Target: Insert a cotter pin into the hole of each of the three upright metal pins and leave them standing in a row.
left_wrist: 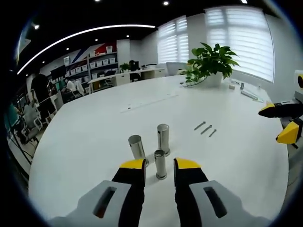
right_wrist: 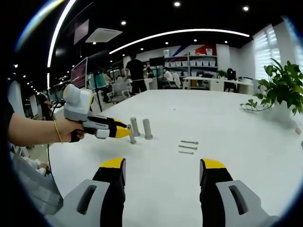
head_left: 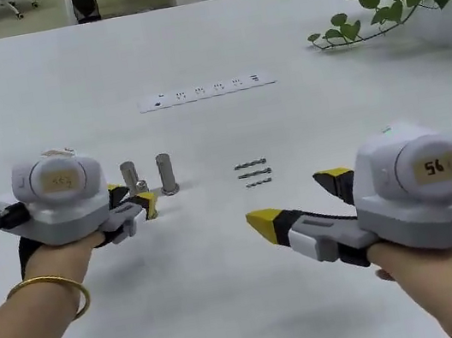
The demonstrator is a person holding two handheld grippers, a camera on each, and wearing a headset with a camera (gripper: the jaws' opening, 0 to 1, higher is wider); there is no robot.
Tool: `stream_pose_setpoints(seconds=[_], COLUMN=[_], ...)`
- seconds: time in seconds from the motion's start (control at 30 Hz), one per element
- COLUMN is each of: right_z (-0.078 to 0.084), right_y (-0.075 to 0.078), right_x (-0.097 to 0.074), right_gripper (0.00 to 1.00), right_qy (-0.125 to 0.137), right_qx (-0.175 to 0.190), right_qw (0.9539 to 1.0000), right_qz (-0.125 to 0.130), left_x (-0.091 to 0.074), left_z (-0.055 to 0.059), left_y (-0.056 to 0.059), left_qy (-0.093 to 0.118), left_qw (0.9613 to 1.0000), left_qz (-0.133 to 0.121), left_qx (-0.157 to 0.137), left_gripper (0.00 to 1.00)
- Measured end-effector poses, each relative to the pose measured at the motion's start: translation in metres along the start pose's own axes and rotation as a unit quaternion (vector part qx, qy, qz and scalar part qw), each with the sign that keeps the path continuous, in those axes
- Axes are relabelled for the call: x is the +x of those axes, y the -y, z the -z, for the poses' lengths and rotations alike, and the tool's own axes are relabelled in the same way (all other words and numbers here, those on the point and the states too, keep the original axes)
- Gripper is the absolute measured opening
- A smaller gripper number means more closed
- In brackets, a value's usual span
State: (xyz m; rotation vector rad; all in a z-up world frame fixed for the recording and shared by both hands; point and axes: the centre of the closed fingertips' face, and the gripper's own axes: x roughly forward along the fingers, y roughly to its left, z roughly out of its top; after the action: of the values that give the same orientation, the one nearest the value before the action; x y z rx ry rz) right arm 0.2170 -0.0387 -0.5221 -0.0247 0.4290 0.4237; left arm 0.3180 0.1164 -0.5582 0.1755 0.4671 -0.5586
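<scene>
Between parted jaws of left gripper [left_wrist: 160, 164]: nearest metal pin [left_wrist: 160, 160], seemingly untouched, liable to topple on off-centre closing; right gripper [right_wrist: 163, 163] agape.

The head view is bright and evenly lit from overhead. The white table [head_left: 205, 42] washes out toward 12 o'clock, and the pins [head_left: 166, 173] throw only faint, soft shadows. Focus is crisp at the centre and a little softer at 12 o'clock. Both gripper views are fisheye, so straight lines bow near the edges and the table's rim curves. In the left gripper view the ceiling is dark, with a bent light strip [left_wrist: 90, 33] at 11 o'clock and small spots [left_wrist: 165, 3] at 12. The blinds [left_wrist: 236, 38] at 1 o'clock glare, nearly blown out. The right gripper view is dim at 9 o'clock and brightest at 3 o'clock, and its far background is soft.
</scene>
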Motion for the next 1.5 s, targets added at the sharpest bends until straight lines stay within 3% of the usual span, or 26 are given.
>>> stream_pose_setpoints(seconds=[0.43, 1.13, 1.3, 1.5], right_z=[0.006, 0.002, 0.0, 0.001], right_y=[-0.001, -0.002, -0.001, -0.003], right_x=[0.005, 0.003, 0.001, 0.0], right_gripper=[0.6, 0.59, 0.59, 0.55], right_qy=[-0.01, -0.008, -0.01, -0.017], right_qx=[-0.005, -0.001, -0.005, -0.004], right_qw=[0.9999, 1.0, 0.9999, 0.9998], right_qz=[-0.002, 0.0, -0.004, -0.014], left_x=[0.013, 0.01, 0.003, -0.006], left_z=[0.005, 0.008, 0.011, 0.005], left_y=[-0.001, 0.001, 0.009, 0.024], left_qy=[-0.008, -0.007, -0.01, 0.0], left_qw=[0.9999, 0.9994, 0.999, 0.9982], left_qz=[0.011, 0.034, 0.042, 0.058], left_qx=[0.002, 0.01, 0.015, 0.015], left_gripper=[0.06, 0.05, 0.05, 0.05])
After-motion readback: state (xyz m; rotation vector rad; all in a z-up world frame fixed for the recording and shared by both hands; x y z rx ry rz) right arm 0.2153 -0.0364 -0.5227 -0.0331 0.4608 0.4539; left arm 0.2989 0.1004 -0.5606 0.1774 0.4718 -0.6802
